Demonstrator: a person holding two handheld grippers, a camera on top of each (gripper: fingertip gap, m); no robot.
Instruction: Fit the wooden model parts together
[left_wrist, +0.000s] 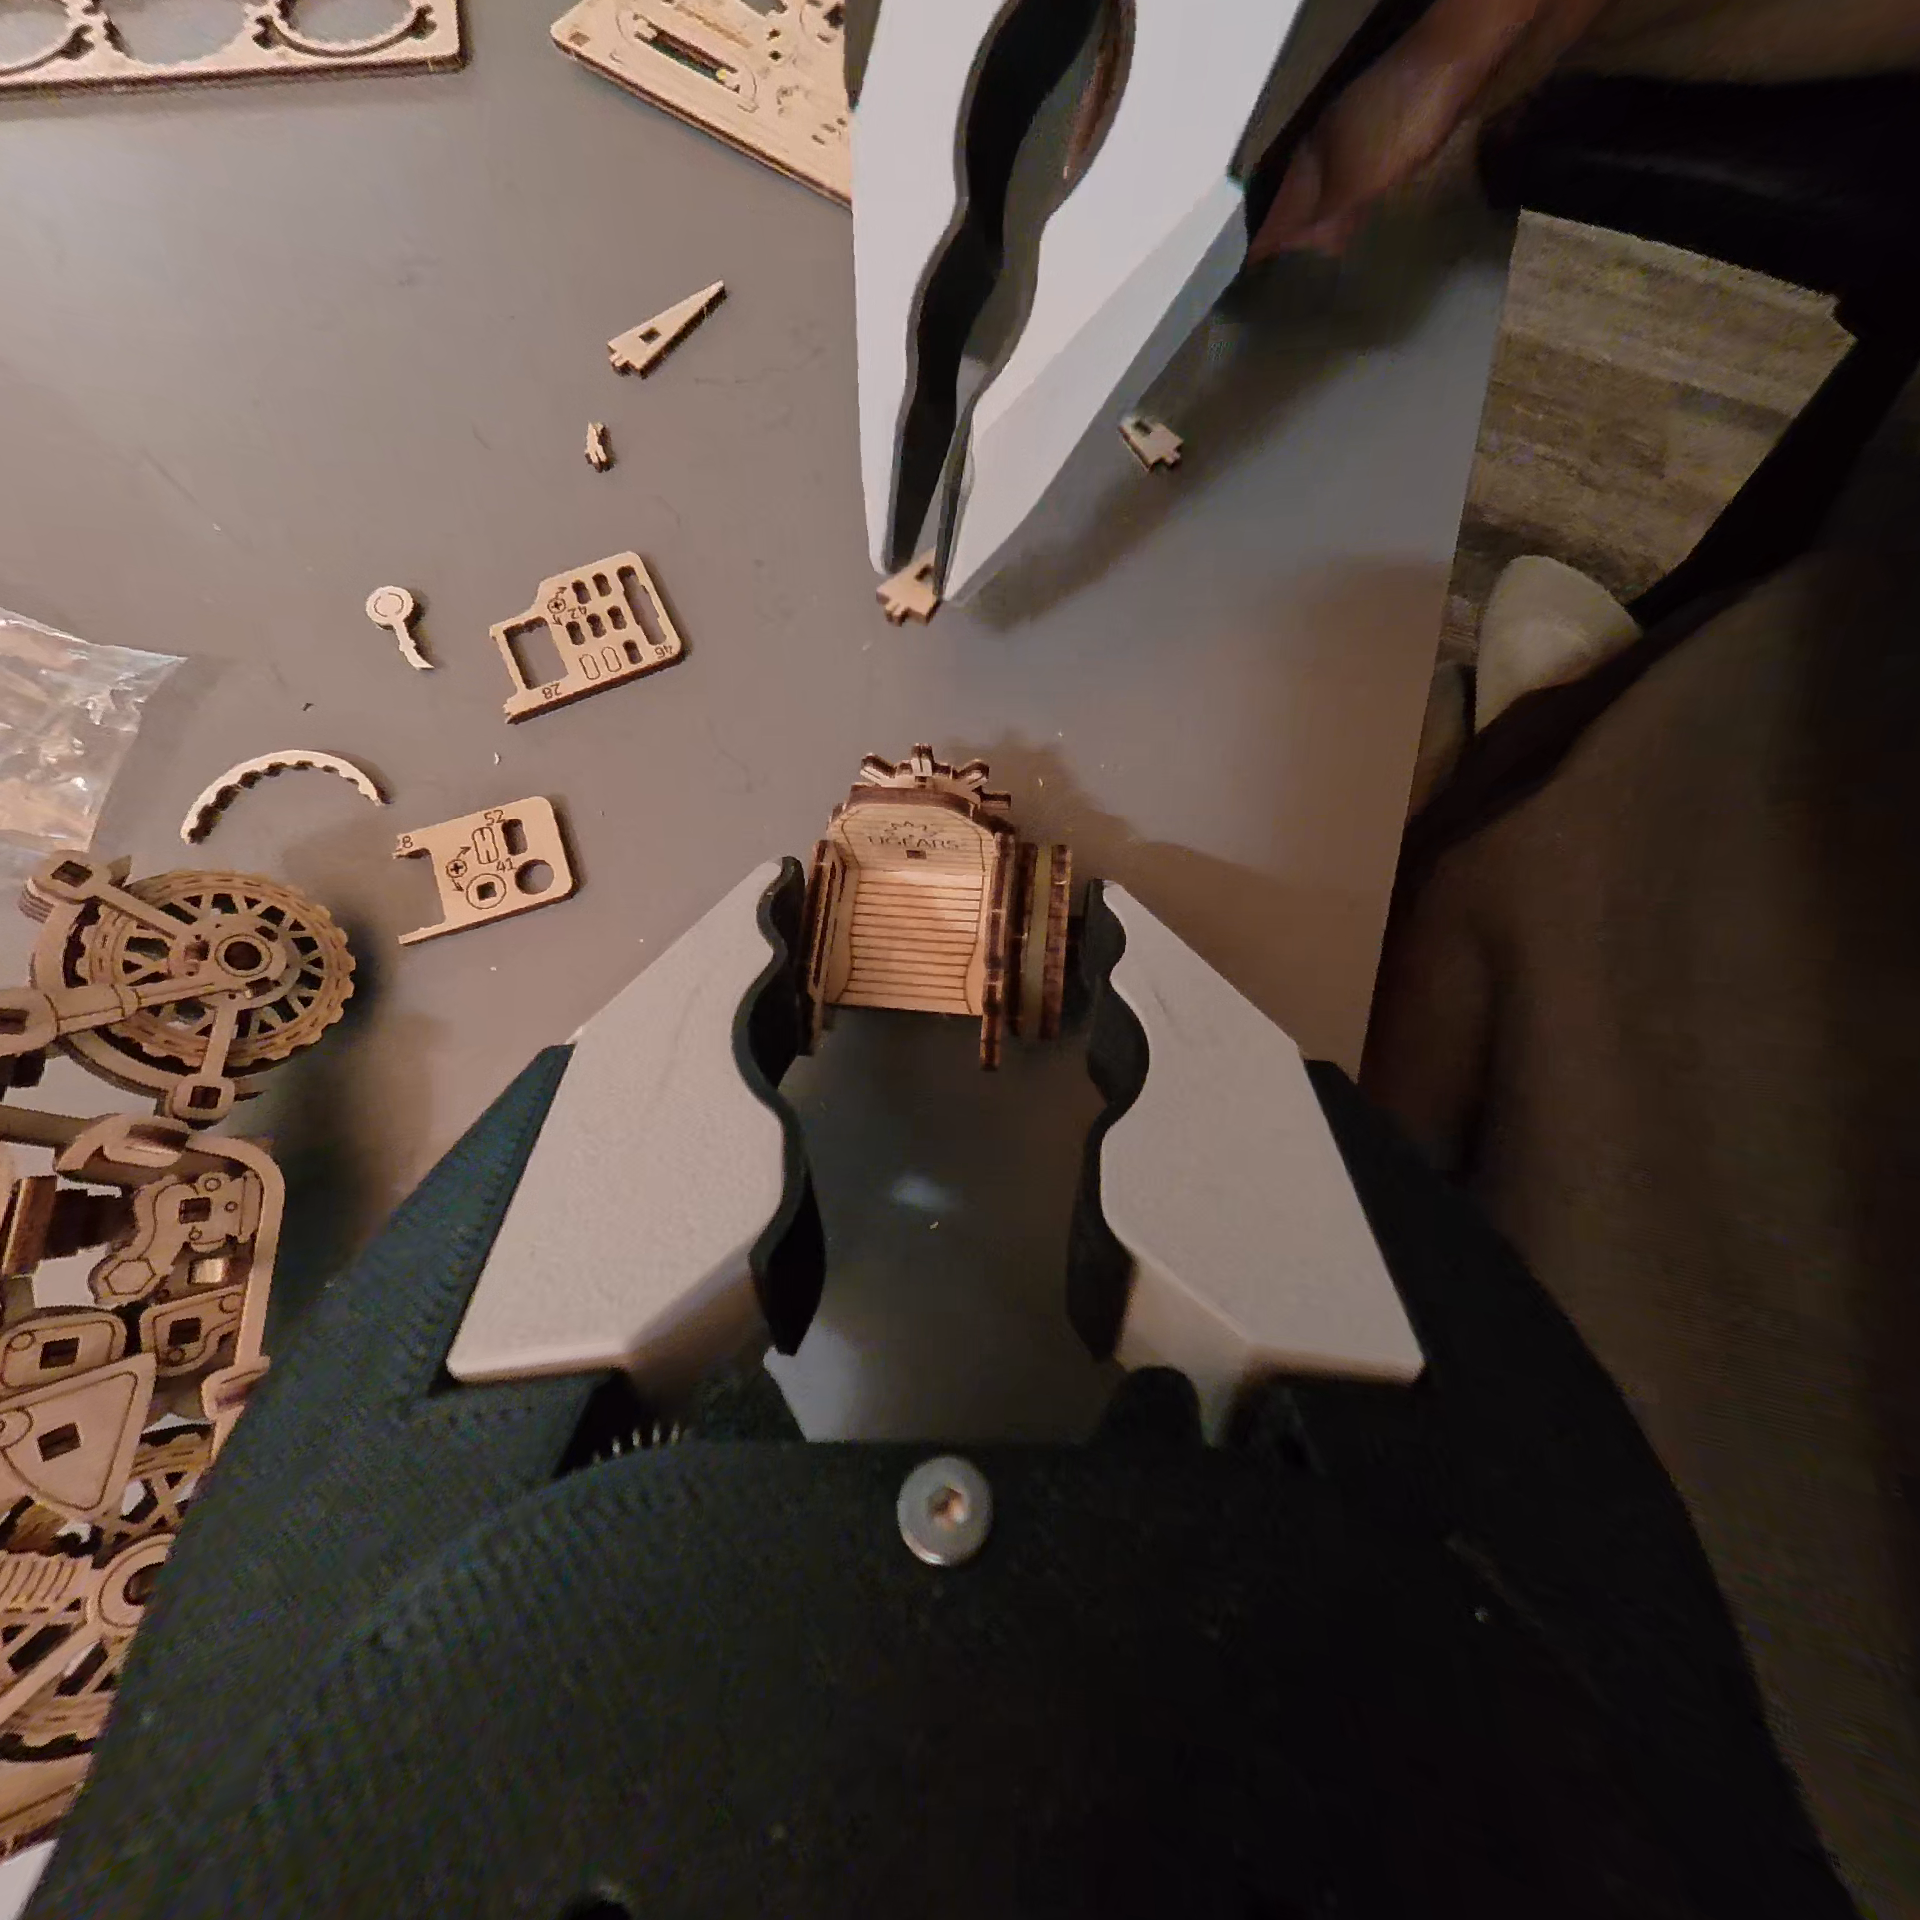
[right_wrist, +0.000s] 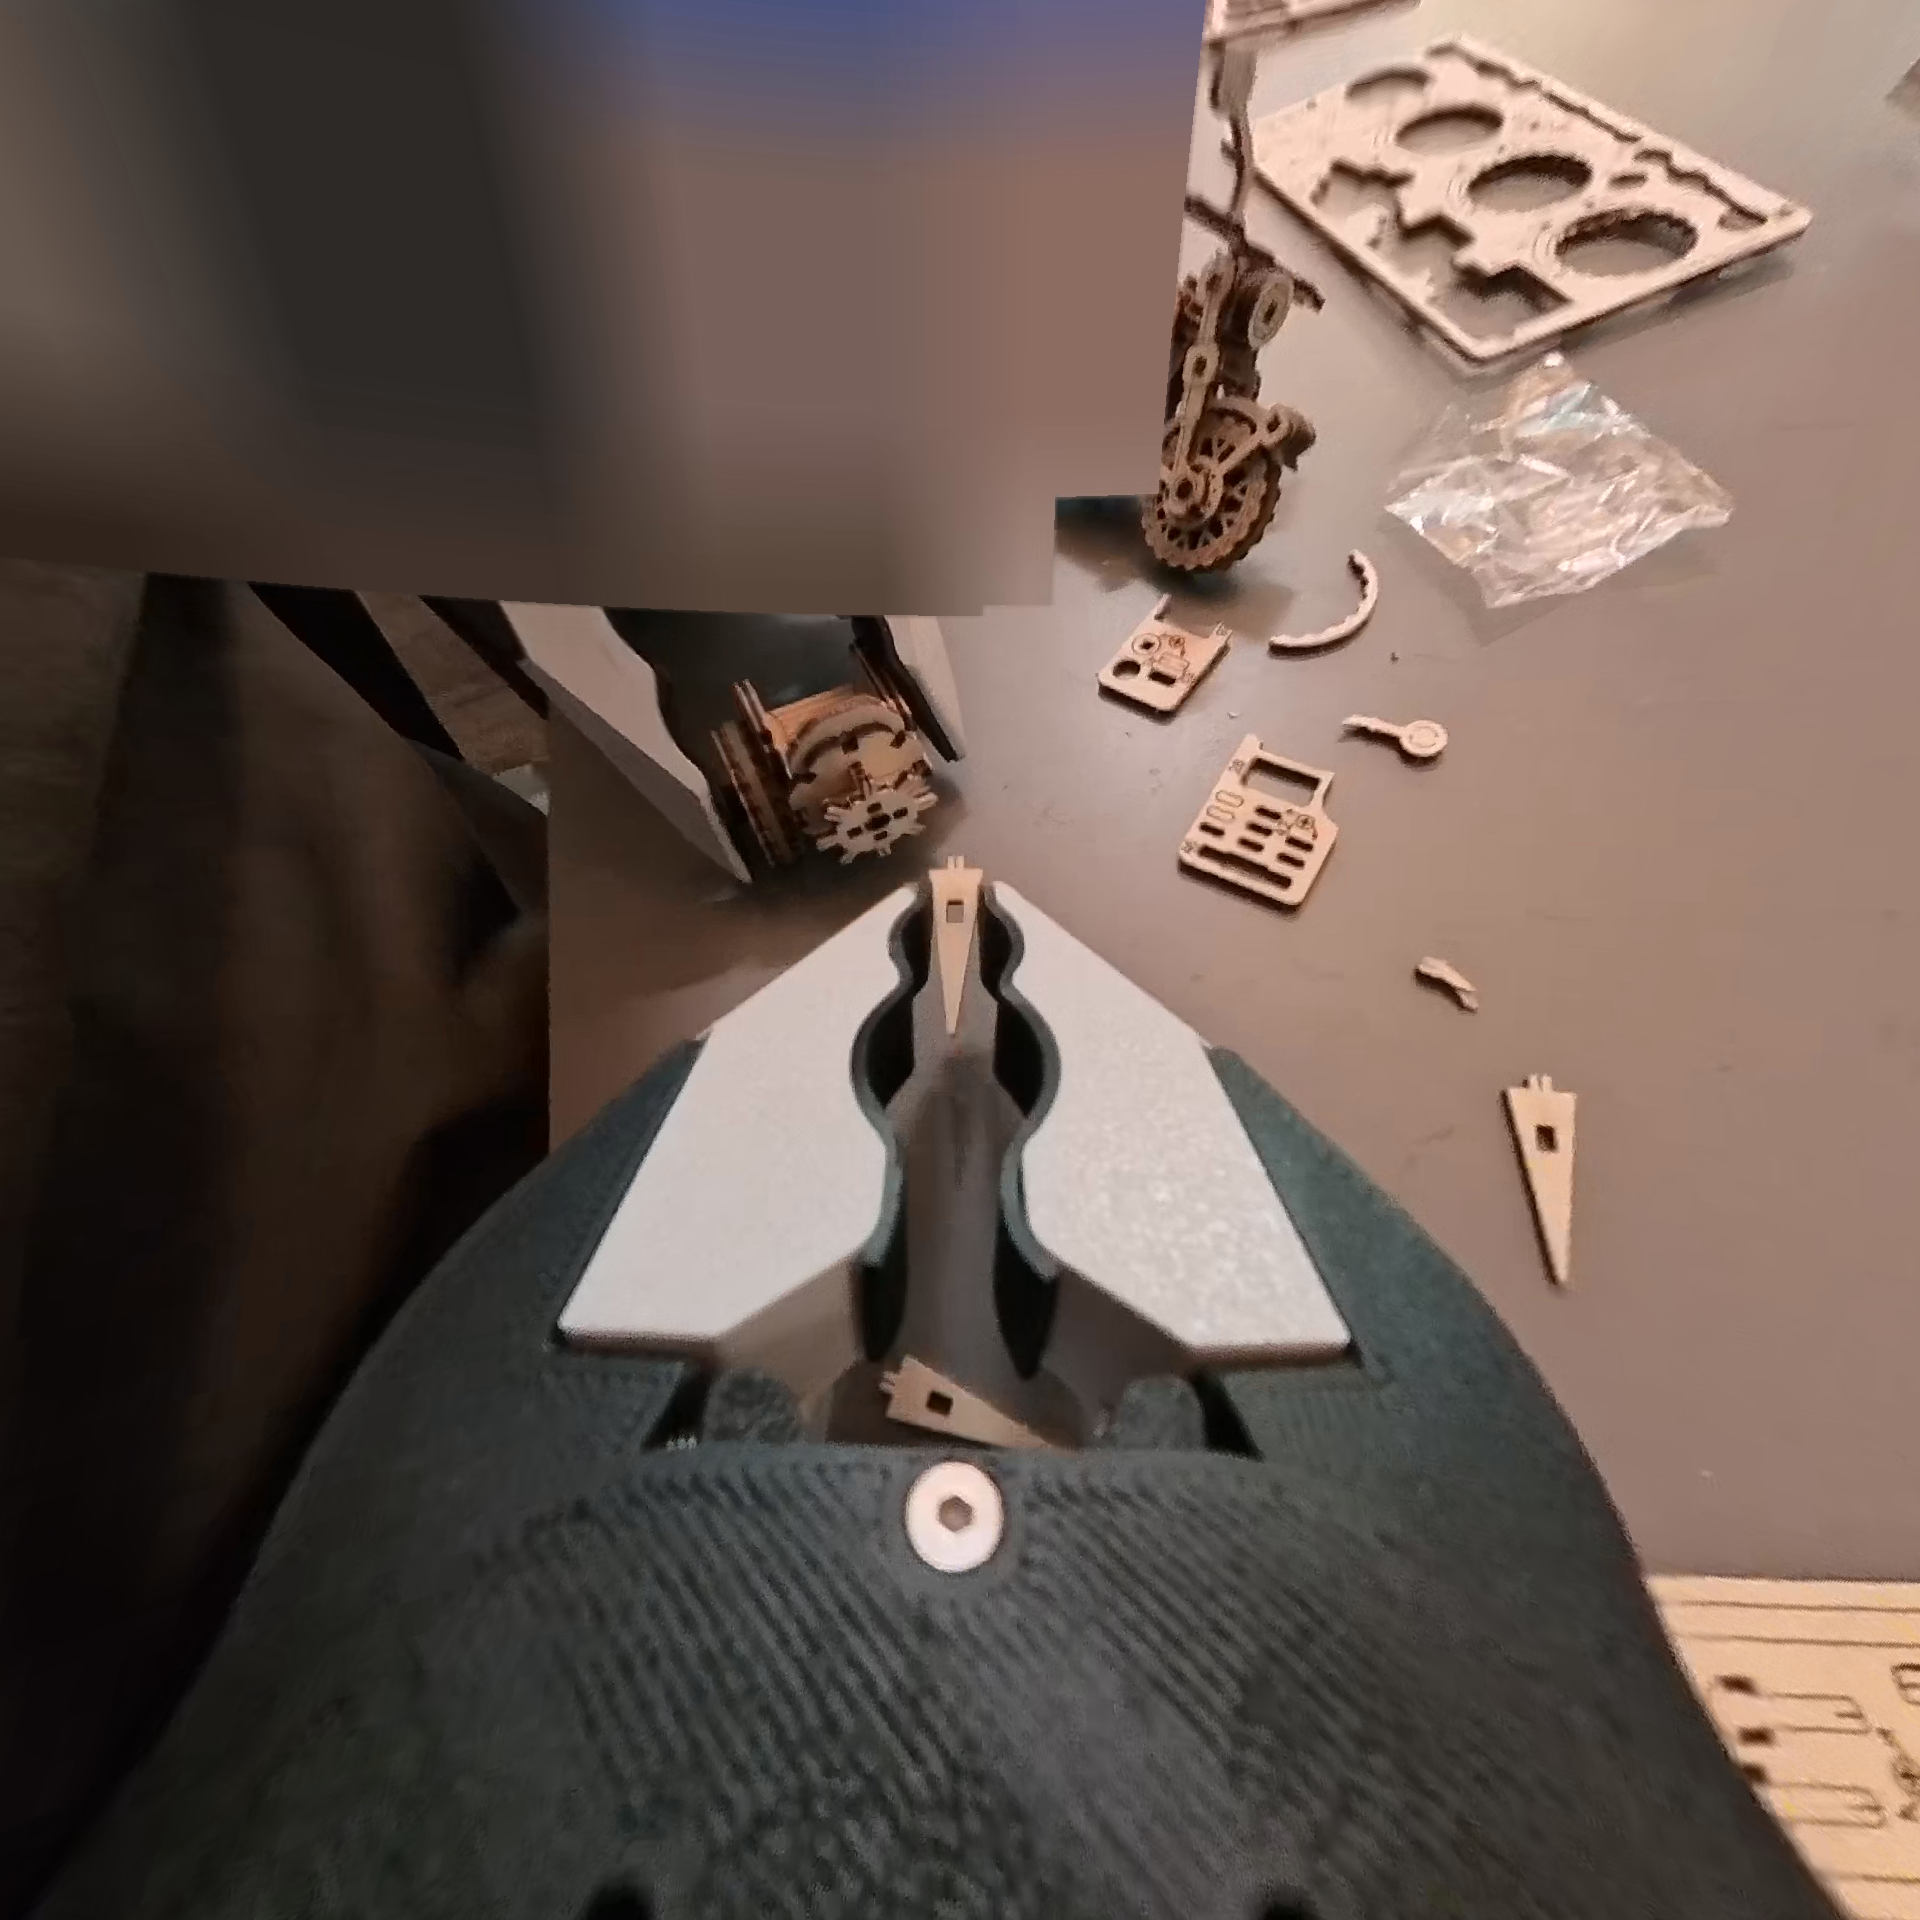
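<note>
My left tongs (left_wrist: 940, 935) clamp the small wooden assembly (left_wrist: 925, 914) on the desk (left_wrist: 312, 312); my right tongs (right_wrist: 956, 894) pinch a wedge piece (right_wrist: 954, 940) (notched end forward), just beside it.

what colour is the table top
Plain matte grey table, with a few faint scuffs. It shows best in the left wrist view.

Small slatted wooden assembly (left_wrist: 920, 920) with a gear at its front; slim wooden wedge (right_wrist: 954, 940) stands pointed-end back.
</note>
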